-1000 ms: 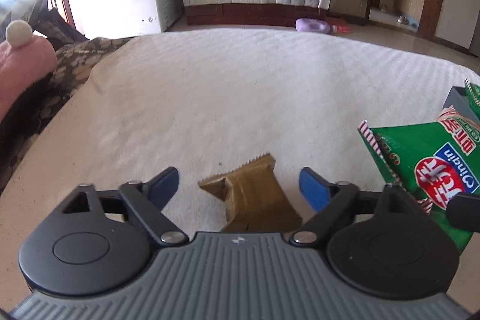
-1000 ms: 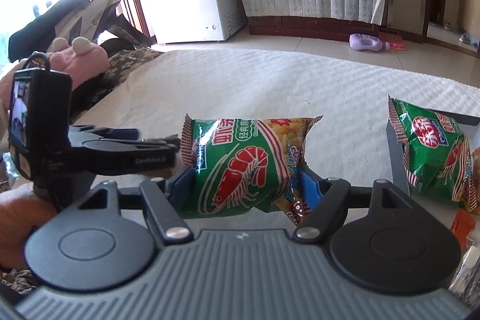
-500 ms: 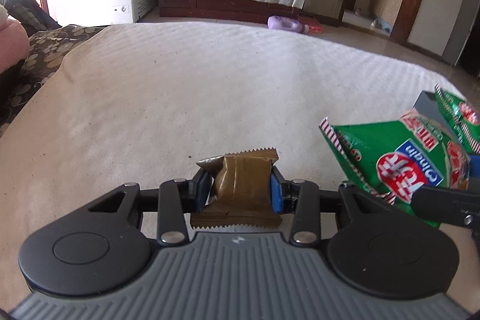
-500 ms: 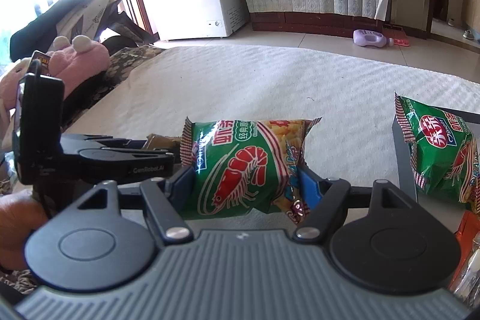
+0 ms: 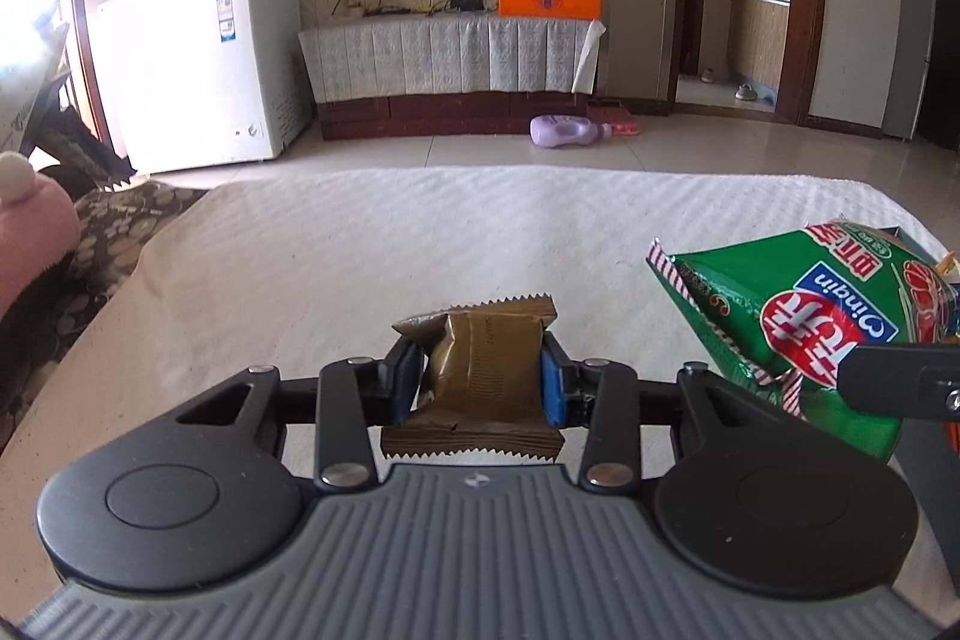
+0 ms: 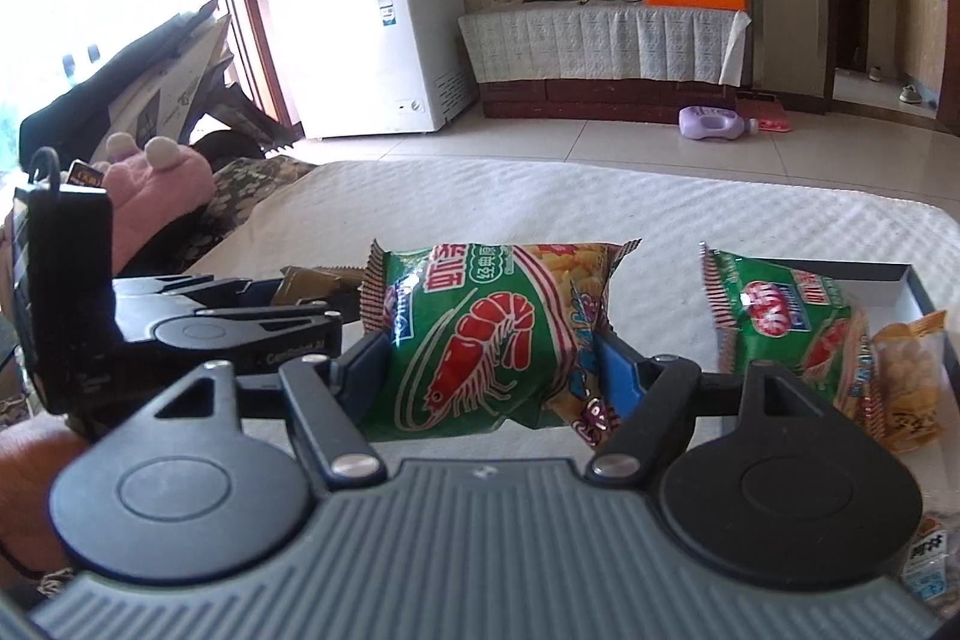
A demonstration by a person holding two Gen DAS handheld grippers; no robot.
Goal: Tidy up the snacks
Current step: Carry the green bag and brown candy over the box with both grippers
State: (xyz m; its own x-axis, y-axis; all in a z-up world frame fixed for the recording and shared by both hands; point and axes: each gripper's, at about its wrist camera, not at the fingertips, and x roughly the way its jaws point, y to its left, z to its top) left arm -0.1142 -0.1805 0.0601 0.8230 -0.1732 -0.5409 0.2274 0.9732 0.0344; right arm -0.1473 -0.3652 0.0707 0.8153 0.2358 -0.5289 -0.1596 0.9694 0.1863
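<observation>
Clamping a small brown snack packet (image 5: 486, 382) between its blue pads (image 5: 552, 388), the left gripper (image 5: 480, 385) holds the wrapper clear of the white quilted cover (image 5: 372, 244); its jaws have just closed on the packet. In the right wrist view that same gripper shows at the left edge, the brown wrapper peeking past it. To the right, the right gripper (image 6: 492, 370) is pressed onto a green shrimp-chip bag (image 6: 486, 334), squeezing it on both sides and carrying it above the cover. Further right, a dark shallow tray (image 6: 912, 280) holds a second green chip bag (image 6: 786, 328) leaning beside a yellow snack bag (image 6: 906, 376); another packet at the bottom right corner is too cropped to identify, possibly a carton.
</observation>
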